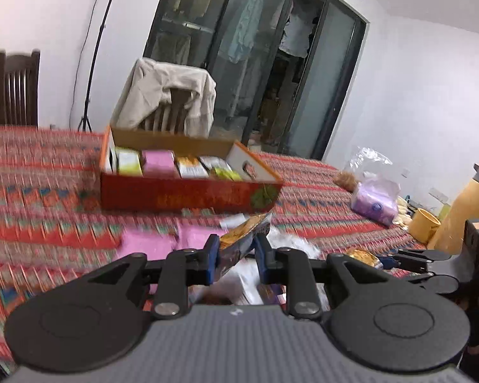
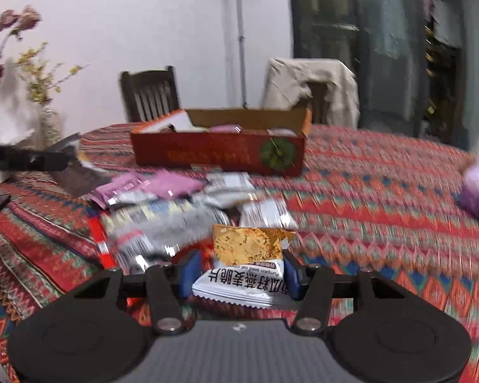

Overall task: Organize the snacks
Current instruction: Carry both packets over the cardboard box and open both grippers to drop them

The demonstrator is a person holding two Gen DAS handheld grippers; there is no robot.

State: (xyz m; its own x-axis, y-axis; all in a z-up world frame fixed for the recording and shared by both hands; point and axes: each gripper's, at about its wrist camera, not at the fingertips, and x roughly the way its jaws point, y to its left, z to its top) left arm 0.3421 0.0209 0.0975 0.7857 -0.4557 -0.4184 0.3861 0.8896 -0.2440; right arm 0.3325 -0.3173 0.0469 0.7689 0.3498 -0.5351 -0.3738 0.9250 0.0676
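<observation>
Left gripper nearest the lens in left wrist view, blue pads pinching a dark-and-orange foil snack packet, packet tilted, long axis pointing up and ahead toward the box. Right gripper in its own view holding a white-and-gold foil cracker sachet, pads against both side edges, sachet's long axis running straight ahead out of the claw, gold end leading.

Target for both: long red cardboard tray box, open top, dead ahead of each claw, long side facing them. Inside the box, upright row of packets: yellow-green, pink, white-orange, green, filling most of the near edge.

Between box and claws: loose heap of pink and silver wrapped snacks on the red patterned woven tablecloth, just in front of the box. Purple plastic bag well right of the box; draped beige chair behind it.

Left claw seems nearer the box, judging by box size in the two views; blur makes this uncertain. Likely next: carry forward over the near wall, drop packet upright into the remaining gap. Risk: catching the near wall, knocking the standing row.
</observation>
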